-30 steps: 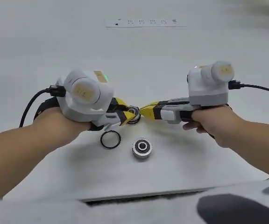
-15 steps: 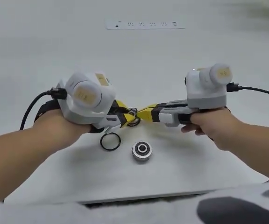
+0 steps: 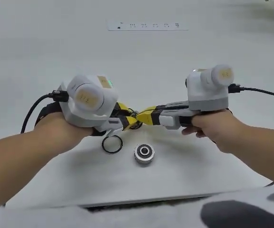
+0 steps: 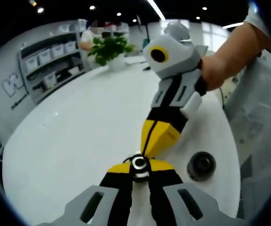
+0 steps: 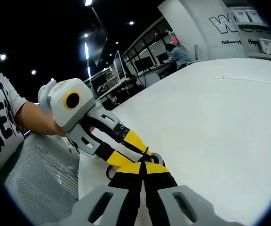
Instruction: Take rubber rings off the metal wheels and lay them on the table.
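Metal wheel (image 4: 139,163) clamped between the left gripper (image 4: 138,173) jaws, held just over the table (image 3: 199,156). Right gripper (image 5: 143,168) jaws pressed together, tips meeting the wheel's edge head-on; whether they pinch any rubber there cannot be told. Loose rubber ring (image 3: 112,143) lies flat on the table near the person's side of the left gripper. Second metal wheel (image 3: 144,153) sits just beside that ring, not touching. Power strip (image 3: 147,25) at the far side, well apart.
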